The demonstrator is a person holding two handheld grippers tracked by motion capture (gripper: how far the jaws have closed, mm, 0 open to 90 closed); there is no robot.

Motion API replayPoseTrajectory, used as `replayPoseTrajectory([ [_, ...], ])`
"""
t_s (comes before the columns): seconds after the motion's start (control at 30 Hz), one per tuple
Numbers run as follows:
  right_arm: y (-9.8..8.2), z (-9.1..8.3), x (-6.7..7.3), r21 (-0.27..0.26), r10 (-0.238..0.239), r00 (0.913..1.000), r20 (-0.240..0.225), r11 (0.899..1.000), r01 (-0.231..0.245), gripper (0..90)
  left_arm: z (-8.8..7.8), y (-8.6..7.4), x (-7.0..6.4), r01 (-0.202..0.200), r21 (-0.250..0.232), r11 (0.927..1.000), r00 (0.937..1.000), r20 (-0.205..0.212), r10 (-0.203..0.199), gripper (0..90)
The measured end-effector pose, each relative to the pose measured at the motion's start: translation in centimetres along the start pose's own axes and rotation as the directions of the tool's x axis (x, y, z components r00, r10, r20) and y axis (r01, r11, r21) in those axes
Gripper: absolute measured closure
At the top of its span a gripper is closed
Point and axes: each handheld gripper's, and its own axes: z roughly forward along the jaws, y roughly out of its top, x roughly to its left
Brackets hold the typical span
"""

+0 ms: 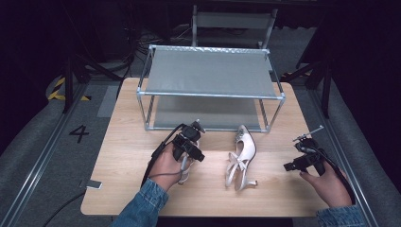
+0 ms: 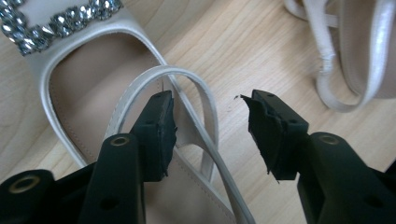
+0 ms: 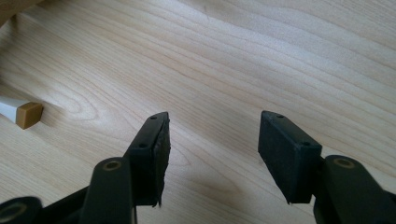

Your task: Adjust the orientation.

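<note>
Left claw is down over the near shoe, the white slingback sandal with a rhinestone buckle across its toe band. Jaws released, not clamping anything: the sandal's heel strap loops up between them, just beside the left-hand pad, and the other pad has bare table under it. I can't tell if that pad brushes the strap; no squeeze visible. Insole sits directly below and ahead of the left-hand jaw, buckle further ahead past the jaw tips. In the high view the left claw covers most of this shoe, with the left hand behind it and the toe poking out towards the rack. The second sandal lies well apart to the claw's right, toe pointing at the rack, heel towards the person; its strap and side show at the upper right of the left gripper view. Right claw is also released, jaws wide, nothing between them, just wood grain below. It hovers low over the table near the right edge, held in the right hand, well clear of both shoes. A tan heel tip on a white heel lies off to its far left. The two-tier rack stands at the far side of the table, beyond both claws, with both shelves bare.
</note>
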Motion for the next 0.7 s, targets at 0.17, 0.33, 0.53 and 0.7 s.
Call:
replayPoseTrajectory([
  [0.17,0.0,0.2,0.1,0.003,0.003,1.0000,0.002,1.000,-0.003,43.8,1.0,0.0,0.3,0.017,-0.004,0.9999,0.9997,-0.016,-0.017,56.9],
  [0.33,0.1,0.3,0.1,0.008,0.001,1.0000,-0.004,1.000,-0.001,43.8,1.8,0.0,0.2,0.005,-0.002,1.0000,0.9986,-0.053,-0.005,63.7],
  [0.53,0.1,0.4,0.2,0.012,0.001,1.0000,-0.001,1.000,-0.001,43.7,1.4,-0.1,0.2,0.004,-0.009,1.0000,0.9969,-0.078,-0.005,75.2],
  [0.7,0.1,0.3,0.1,0.009,-0.002,1.0000,0.001,1.000,0.002,43.8,0.8,-0.4,0.2,-0.020,0.000,0.9998,0.9945,-0.103,0.020,83.4],
])
